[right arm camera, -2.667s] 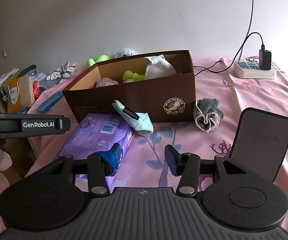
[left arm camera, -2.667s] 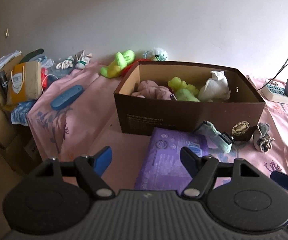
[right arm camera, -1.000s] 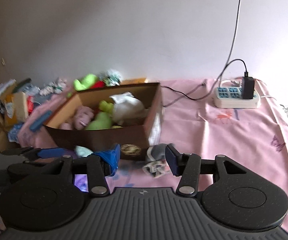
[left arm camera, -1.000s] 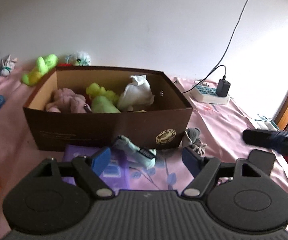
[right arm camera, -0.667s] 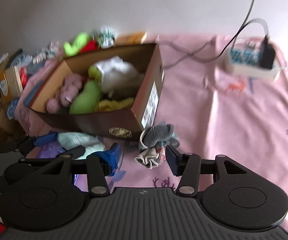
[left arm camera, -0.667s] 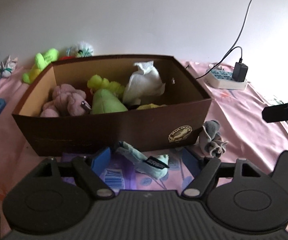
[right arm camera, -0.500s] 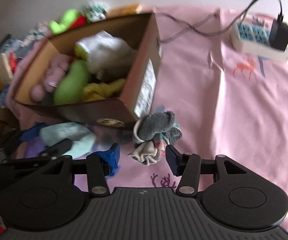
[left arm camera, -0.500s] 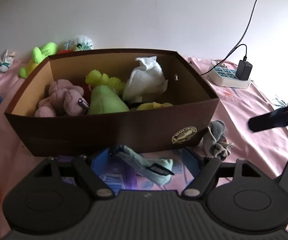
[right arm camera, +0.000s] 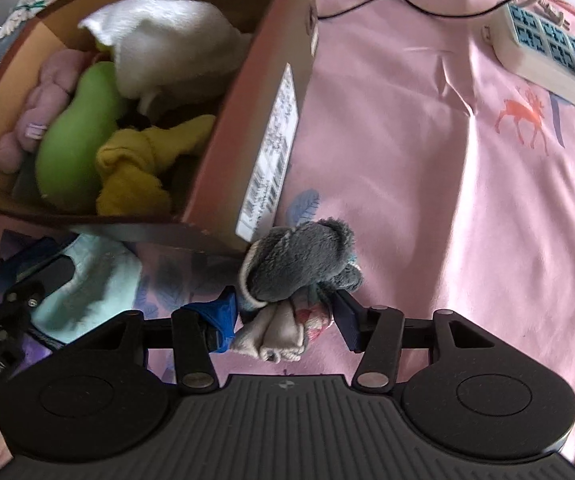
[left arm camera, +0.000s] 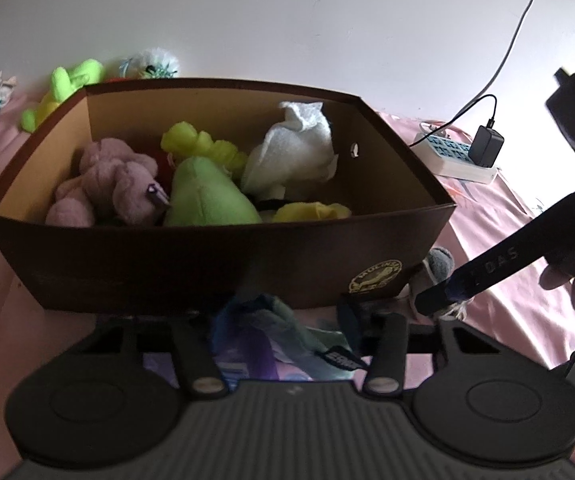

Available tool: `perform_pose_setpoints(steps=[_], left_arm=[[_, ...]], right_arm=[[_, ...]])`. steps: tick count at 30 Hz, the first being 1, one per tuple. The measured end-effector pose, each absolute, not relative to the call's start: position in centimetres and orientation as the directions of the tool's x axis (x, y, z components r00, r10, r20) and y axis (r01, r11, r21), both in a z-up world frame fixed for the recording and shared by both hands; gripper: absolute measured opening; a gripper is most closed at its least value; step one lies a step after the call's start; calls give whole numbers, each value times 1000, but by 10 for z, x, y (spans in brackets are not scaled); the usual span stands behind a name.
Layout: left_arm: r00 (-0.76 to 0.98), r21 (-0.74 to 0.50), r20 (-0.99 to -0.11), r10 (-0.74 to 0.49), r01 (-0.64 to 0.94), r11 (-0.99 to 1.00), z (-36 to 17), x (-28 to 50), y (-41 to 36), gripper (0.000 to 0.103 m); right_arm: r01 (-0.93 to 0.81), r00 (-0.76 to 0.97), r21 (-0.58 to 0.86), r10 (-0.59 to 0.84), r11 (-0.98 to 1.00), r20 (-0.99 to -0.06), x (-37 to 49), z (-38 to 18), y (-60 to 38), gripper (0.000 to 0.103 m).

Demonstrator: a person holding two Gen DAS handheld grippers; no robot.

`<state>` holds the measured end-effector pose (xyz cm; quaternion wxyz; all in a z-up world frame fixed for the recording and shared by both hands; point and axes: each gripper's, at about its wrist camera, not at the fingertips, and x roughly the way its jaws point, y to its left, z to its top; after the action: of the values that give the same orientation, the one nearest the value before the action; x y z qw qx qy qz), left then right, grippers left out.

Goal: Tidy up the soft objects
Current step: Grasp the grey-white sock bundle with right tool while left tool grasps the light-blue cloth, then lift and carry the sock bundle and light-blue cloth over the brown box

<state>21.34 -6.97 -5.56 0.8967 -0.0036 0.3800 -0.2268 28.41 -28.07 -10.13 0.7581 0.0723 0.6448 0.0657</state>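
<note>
Hidden, cropped or unreadable:

- Purple plastic-wrapped pack [left arm camera: 247,364]: mostly hidden behind the left gripper's body; print blurred.
- Mint-green folded cloth item with a dark label [left arm camera: 307,340]: label text unreadable; its left end is in shadow under the brown cardboard box [left arm camera: 207,264].
- Gray plush sock bundle [right arm camera: 299,264]: in the left wrist view, mostly covered by the box corner and the other gripper's finger.
- White barcode sticker on the box end [right arm camera: 273,152]: print too blurred to read.
- White power strip with blue sockets [right arm camera: 543,52]: cut off at the right edge.
- Red item behind the green plush [left arm camera: 163,164]: only a sliver shows; cannot tell what it is.
</note>
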Motion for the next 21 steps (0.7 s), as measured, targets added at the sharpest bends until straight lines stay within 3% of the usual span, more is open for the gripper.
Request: perform_pose_setpoints(steps=[2,6,10,21], left_arm=[[605,-188,-678,-417,406,894,-57,215,-67,19],[593,-210,-680,-431,406,889,-61,218,-64,8],[603,-214,-667,-438,408,887,-61,214,-63,6],[591,-275,-619,-517,453,848,-45,182,-60,5]], right_arm=[[11,146,207,203,978,-968,286,-107,-284,39],[5,159,222,218,975,-963,283,-106,-288,35],[22,205,242,233,970,-951,275,-99,-298,30],[6,342,304,284,953,-896,238,-62,-316,30]])
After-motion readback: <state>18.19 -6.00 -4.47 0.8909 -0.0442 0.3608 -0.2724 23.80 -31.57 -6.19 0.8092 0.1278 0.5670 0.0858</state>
